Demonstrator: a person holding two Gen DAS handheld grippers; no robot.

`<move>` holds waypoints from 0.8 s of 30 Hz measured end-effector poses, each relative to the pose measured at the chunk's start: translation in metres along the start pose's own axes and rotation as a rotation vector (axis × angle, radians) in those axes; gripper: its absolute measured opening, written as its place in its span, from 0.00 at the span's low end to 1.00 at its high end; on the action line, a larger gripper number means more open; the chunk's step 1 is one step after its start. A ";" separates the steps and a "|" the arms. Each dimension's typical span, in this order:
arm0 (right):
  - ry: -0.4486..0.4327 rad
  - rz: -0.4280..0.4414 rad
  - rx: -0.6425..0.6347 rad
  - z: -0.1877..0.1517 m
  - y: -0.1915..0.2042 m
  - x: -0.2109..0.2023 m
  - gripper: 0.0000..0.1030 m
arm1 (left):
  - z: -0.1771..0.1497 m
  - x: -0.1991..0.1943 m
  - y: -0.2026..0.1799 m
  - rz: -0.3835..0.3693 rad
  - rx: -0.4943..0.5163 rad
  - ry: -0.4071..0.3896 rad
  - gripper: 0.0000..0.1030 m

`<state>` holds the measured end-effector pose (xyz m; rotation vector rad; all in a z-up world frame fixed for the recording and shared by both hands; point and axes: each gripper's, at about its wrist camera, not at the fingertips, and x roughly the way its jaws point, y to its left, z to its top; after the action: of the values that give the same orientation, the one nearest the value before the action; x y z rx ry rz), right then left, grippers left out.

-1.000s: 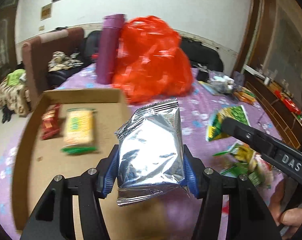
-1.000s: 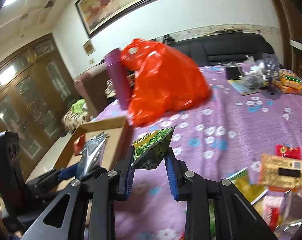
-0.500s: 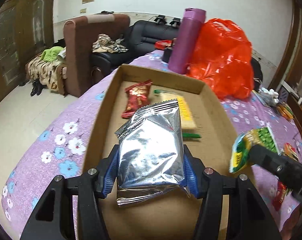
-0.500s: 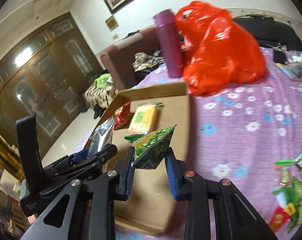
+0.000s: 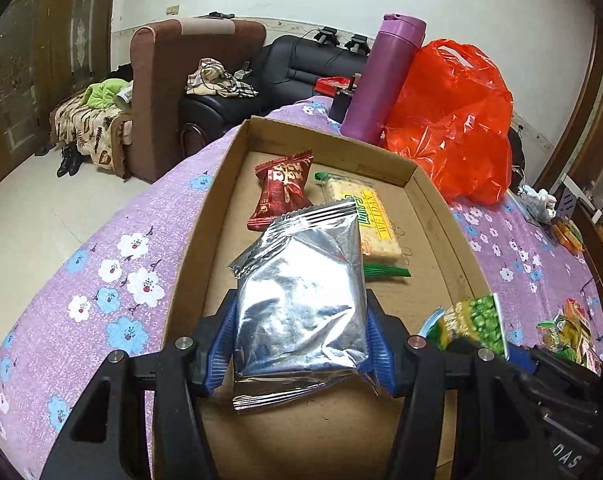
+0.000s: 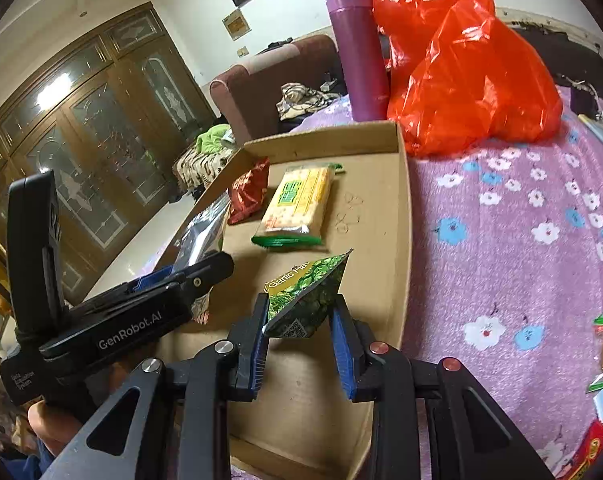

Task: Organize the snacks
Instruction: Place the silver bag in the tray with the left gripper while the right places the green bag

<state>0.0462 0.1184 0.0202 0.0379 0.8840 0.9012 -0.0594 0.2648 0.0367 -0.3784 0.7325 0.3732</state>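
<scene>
1. The left tool (image 5: 297, 344) clamps a silver foil snack pouch (image 5: 301, 300) above the near end of the cardboard box (image 5: 441, 208).
2. The right tool (image 6: 301, 344) pinches a green garlic-flavour pea packet (image 6: 307, 300) over the same box.
3. A red candy packet (image 5: 281, 196) and a yellow cracker pack (image 5: 375, 220) lie inside the box, on the purple floral counter (image 5: 113, 264).

Shiny foil, matt cardboard
Crinkled foil pouch (image 5: 297, 304) gleams; tray (image 5: 441, 216) matt cardboard; bag (image 5: 457, 120) at 1 o'clock glossy plastic.
</scene>
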 end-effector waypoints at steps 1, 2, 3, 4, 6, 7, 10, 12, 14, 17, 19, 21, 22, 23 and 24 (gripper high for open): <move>0.001 0.000 -0.003 -0.001 0.001 0.000 0.32 | 0.000 0.000 0.000 0.000 -0.001 0.000 0.56; 0.004 0.002 -0.008 -0.001 0.002 0.001 0.32 | 0.000 0.000 0.000 0.000 -0.001 0.000 0.56; 0.004 0.002 -0.010 -0.001 0.003 0.000 0.32 | 0.000 0.000 0.000 0.000 0.000 0.000 0.56; 0.006 0.001 -0.011 -0.002 0.003 0.000 0.32 | 0.000 0.000 0.000 0.000 0.000 0.000 0.56; 0.005 -0.004 -0.022 -0.002 0.004 0.001 0.32 | 0.001 0.000 0.000 0.002 0.000 0.000 0.56; 0.005 -0.009 -0.029 -0.002 0.005 0.001 0.32 | 0.000 0.000 0.000 0.003 0.000 0.001 0.56; 0.004 -0.027 -0.055 -0.001 0.007 0.004 0.32 | 0.001 0.000 0.000 0.008 0.000 0.001 0.56; 0.003 -0.034 -0.064 -0.002 0.009 0.005 0.32 | 0.001 0.001 -0.001 0.012 0.000 0.002 0.56; 0.004 -0.035 -0.067 -0.002 0.009 0.004 0.33 | 0.001 0.001 -0.001 0.014 0.001 0.003 0.56; 0.004 -0.042 -0.080 -0.002 0.009 0.004 0.33 | 0.000 0.001 -0.001 0.021 0.003 0.003 0.56; 0.003 -0.048 -0.092 -0.002 0.010 0.005 0.33 | 0.000 0.001 -0.002 0.027 0.004 0.004 0.56; 0.005 -0.049 -0.096 -0.003 0.010 0.004 0.33 | 0.000 0.001 -0.002 0.026 0.006 0.005 0.56; 0.006 -0.047 -0.096 -0.003 0.011 0.004 0.33 | 0.000 0.001 -0.002 0.023 0.005 0.004 0.56; 0.005 -0.046 -0.094 -0.003 0.010 0.004 0.33 | 0.000 0.001 -0.002 0.023 0.005 0.002 0.56; 0.003 -0.046 -0.093 -0.004 0.010 0.003 0.33 | 0.000 0.000 -0.002 0.022 0.006 -0.002 0.57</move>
<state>0.0378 0.1255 0.0198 -0.0641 0.8418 0.8985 -0.0582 0.2630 0.0374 -0.3649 0.7364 0.3918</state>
